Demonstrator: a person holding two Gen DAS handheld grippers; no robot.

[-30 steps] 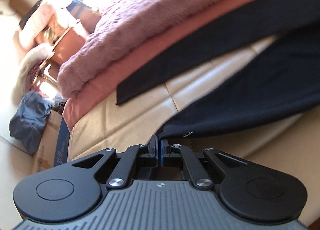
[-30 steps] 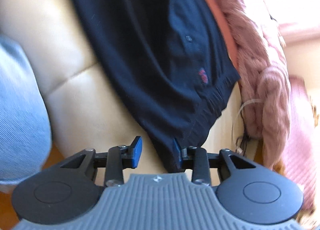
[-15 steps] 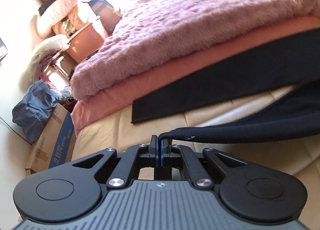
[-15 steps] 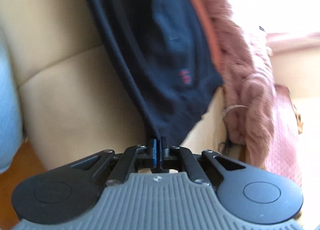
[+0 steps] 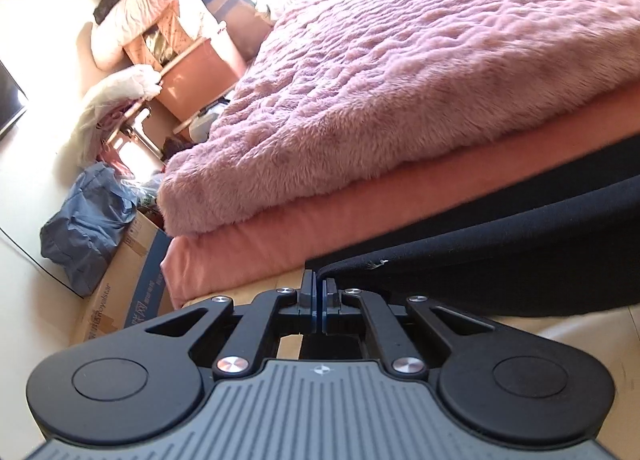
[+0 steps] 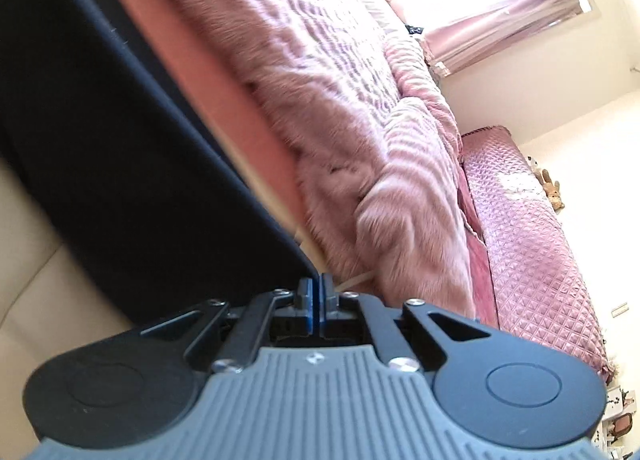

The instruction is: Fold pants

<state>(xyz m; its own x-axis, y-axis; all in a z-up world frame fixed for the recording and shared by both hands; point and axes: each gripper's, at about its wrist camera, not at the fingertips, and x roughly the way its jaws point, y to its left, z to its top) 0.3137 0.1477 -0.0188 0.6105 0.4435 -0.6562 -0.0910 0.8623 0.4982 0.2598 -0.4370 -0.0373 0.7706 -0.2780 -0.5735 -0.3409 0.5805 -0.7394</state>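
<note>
Beside the shaggy pink blanket point(image 5: 400, 72), both claws point(image 5: 319, 286) point(image 6: 316, 286) pinch smooth dark pants point(image 5: 500, 244) taut.

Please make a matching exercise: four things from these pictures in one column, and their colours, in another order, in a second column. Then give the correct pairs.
Things:
1. pants
2. fluffy blanket
3. cloth bundle on the floor
4. mattress surface

Colours:
A. cream
B. pinkish purple
C. dark navy
D. grey-blue

Pairs: 1-C, 2-B, 3-D, 4-A
</note>
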